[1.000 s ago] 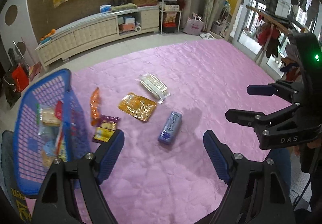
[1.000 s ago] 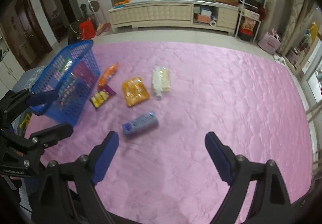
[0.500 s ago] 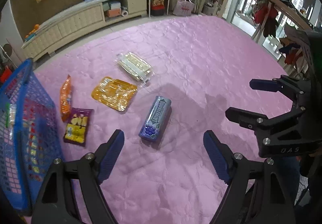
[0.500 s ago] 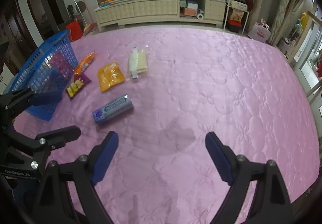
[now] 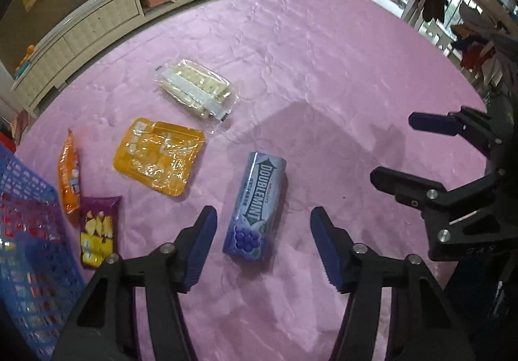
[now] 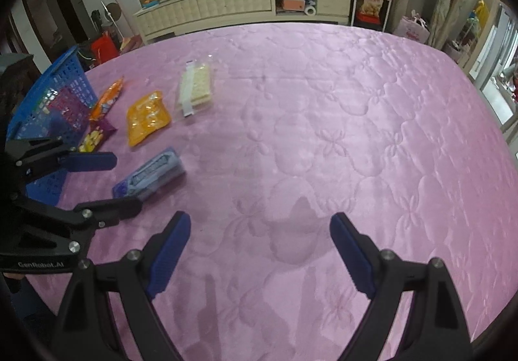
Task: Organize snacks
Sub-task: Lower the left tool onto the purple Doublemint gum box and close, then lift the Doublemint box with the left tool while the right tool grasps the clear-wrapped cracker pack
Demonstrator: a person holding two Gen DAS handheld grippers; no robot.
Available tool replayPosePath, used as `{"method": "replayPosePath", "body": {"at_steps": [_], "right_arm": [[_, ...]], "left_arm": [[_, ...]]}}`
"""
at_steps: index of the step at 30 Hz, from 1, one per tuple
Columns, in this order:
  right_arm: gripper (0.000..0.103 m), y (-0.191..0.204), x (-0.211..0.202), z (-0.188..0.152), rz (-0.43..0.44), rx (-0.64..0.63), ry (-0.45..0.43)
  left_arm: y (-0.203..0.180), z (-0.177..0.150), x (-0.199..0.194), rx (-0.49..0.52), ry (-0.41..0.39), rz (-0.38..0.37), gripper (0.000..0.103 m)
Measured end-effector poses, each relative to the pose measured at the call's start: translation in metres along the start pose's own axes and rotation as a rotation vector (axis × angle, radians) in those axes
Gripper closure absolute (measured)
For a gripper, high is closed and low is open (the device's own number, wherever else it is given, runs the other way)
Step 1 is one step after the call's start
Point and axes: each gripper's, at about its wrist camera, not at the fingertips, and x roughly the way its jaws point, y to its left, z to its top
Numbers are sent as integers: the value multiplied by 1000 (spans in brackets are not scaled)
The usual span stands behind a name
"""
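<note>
Left wrist view: left gripper (image 5: 263, 242), unclenched but narrowing, is straddling the gum pack (image 5: 255, 208); four snacks apparently are awaiting the basket (image 5: 29, 231) alongside.

Pink quilt (image 6: 323, 121), cream cabinet (image 6: 226, 4) behind.

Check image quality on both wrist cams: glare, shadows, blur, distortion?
Left wrist: sharp; glare on the orange packet; a shadow falls on the pink quilt beside the gum pack; heavy fisheye bending. Right wrist: softer, gum label unreadable, dark vignette corners, finger shadows on the quilt.
</note>
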Motion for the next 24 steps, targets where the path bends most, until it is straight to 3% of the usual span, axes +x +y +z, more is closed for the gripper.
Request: {"method": "replayPosePath", "body": {"at_steps": [5, 8, 19, 24], "right_arm": [[12, -1, 2, 2, -39, -17, -50], [12, -5, 4, 4, -18, -7, -52], [12, -1, 15, 10, -19, -50, -18], [12, -1, 15, 19, -18, -32, -26]], "left_arm": [[-1, 4, 13, 11, 31, -6, 61], [-1, 5, 19, 25, 38, 16, 71], [1, 3, 19, -9, 18, -1, 73], [7, -10, 9, -52, -38, 27, 74]]}}
